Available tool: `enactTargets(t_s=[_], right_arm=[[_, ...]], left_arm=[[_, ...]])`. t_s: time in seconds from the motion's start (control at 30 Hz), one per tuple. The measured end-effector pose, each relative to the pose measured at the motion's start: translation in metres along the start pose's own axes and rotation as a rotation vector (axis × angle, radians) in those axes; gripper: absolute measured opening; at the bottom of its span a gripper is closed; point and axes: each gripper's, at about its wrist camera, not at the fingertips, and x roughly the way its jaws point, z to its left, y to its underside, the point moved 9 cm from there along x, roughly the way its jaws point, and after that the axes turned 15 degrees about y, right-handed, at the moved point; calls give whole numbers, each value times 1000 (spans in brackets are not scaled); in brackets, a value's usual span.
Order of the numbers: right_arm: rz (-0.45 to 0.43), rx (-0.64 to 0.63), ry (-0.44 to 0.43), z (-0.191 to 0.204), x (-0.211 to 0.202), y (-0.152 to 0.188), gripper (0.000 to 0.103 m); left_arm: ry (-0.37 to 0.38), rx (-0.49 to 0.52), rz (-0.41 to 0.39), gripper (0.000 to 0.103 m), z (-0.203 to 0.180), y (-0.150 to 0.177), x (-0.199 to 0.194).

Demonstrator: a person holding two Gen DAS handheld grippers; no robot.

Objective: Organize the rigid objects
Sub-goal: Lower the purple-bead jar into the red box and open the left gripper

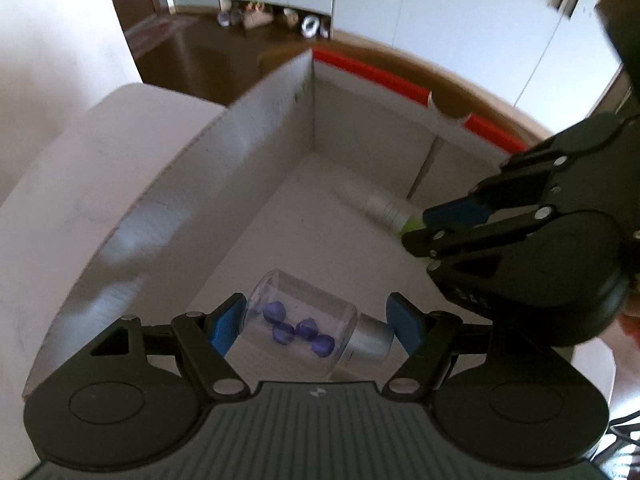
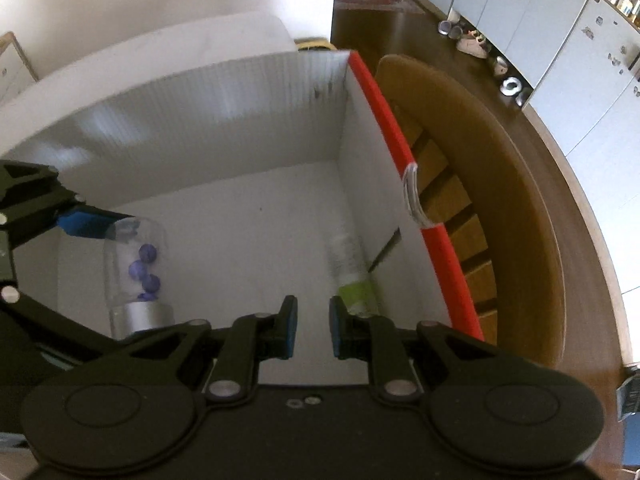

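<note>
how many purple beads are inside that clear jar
4, all loose inside the clear jar that lies between the left hand-held gripper fingers: purple beads at and. More may sit hidden behind these.

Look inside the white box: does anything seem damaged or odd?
Nothing is spilled. The box wall has a slit beside the green-capped bottle, and clear tape wraps its red rim, suggesting a repair.

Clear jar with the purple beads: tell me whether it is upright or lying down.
Lying down. The clear jar sits sideways between the left gripper fingers, silver cap pointing sideways, inside the white box.
</note>
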Motion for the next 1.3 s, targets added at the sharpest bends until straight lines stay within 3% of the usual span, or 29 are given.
enactTargets(t_s=[0.3,0.67,1.03,1.3], right_arm=[[-9,7,-41,-6,-3,-1,19],[-53,28,-67,-11,-21,1,30],[-133,101,-103,-28,-62,1,34],[-208,149,-139,-39,-98,5,36]], left_arm=[[36,-23,111,77,2,14,26],[-22,-31,152,78,6,27,33],[-20,-57,69,78,-4,38,-9],[-9,-78,-49,78,-5,34,-57]])
